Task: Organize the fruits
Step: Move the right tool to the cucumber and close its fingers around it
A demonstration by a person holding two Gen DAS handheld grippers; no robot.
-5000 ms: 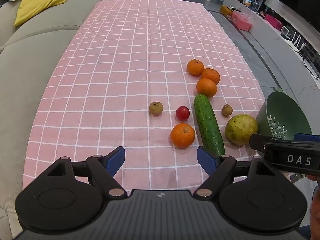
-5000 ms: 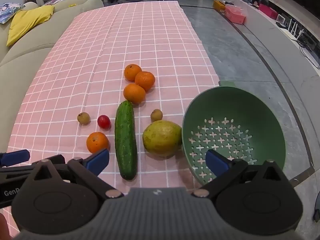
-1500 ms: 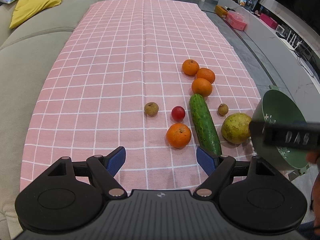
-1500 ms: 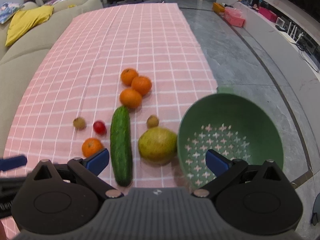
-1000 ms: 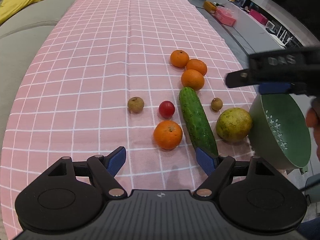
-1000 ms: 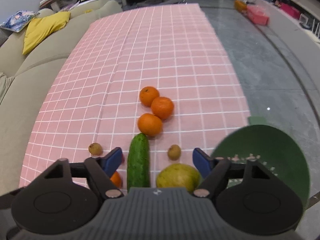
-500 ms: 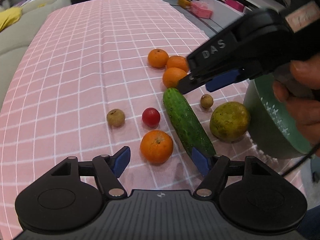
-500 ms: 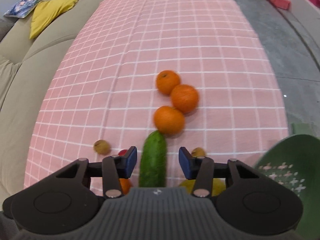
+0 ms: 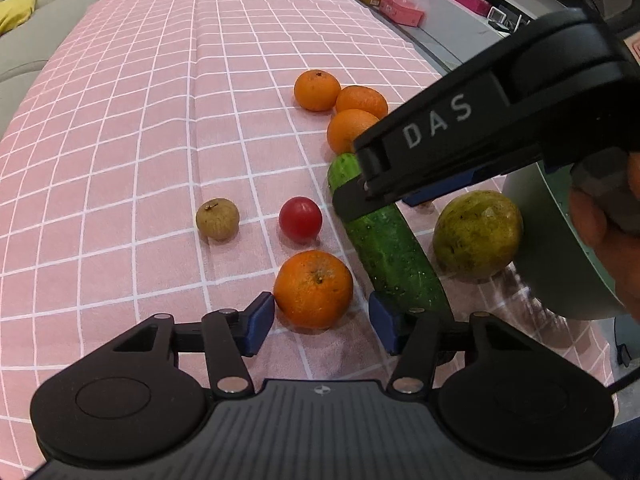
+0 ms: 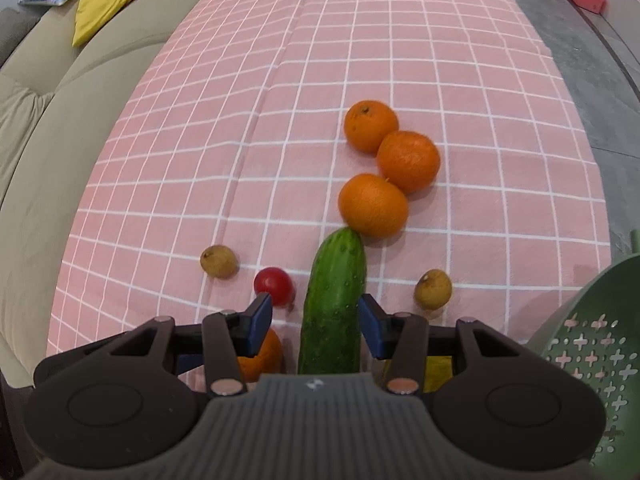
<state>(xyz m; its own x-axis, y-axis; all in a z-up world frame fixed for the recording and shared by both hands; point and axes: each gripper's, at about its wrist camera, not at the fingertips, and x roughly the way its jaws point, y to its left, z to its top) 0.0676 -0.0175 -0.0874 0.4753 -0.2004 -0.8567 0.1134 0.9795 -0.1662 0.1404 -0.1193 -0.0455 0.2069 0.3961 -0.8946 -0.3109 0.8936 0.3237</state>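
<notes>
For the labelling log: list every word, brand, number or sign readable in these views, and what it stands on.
"DAS": white letters on the black side of the right gripper, seen from the left wrist view.
Packages on the far shelf: any print is too small and blurred to read.
Nothing else legible; the fruit and cloth carry no text.

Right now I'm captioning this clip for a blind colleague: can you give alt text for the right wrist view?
The right gripper straddles a cucumber lying on a pink checked tablecloth. Three oranges cluster beyond it, a red tomato and two small brown fruits flank it, and a green colander sits at right.
</notes>
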